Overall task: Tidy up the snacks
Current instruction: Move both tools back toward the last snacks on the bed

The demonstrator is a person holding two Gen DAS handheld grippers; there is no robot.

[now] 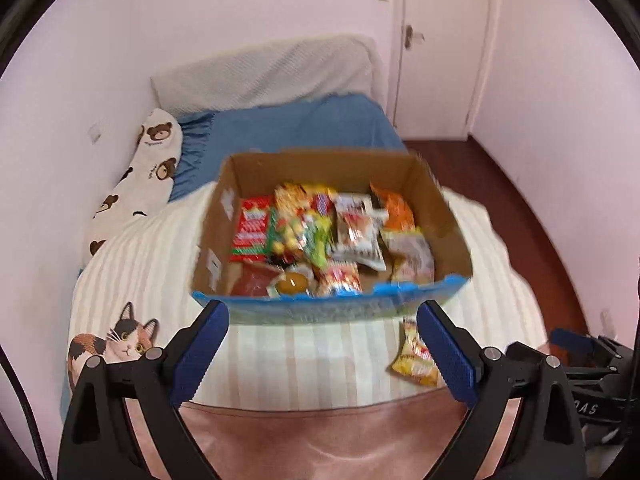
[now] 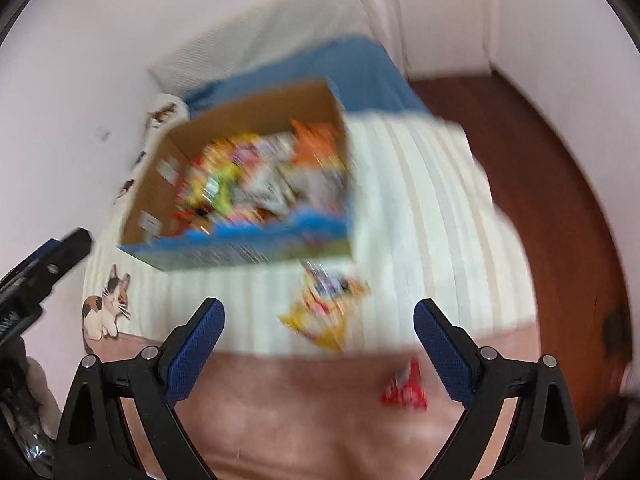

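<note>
Right tool (image 2: 319, 320) stands wide with nothing between its pads, tilted down over the bed (image 2: 420, 208), and the yellow packet (image 2: 320, 316) lies just ahead of it, between the fingers' line and the box (image 2: 240, 248), its long axis slanting from near-left to far-right as that view shows it. Left tool (image 1: 322, 322) is wide and empty too, facing the box's blue front wall, with the packet off to its right, so the right hand looks the nearer one. A red packet (image 2: 404, 390) sits on the pink cover (image 2: 280, 420), close under the right tool. The box is open-topped and already heaped with mixed snack packets (image 1: 320, 236); the blur hides their labels.
</note>
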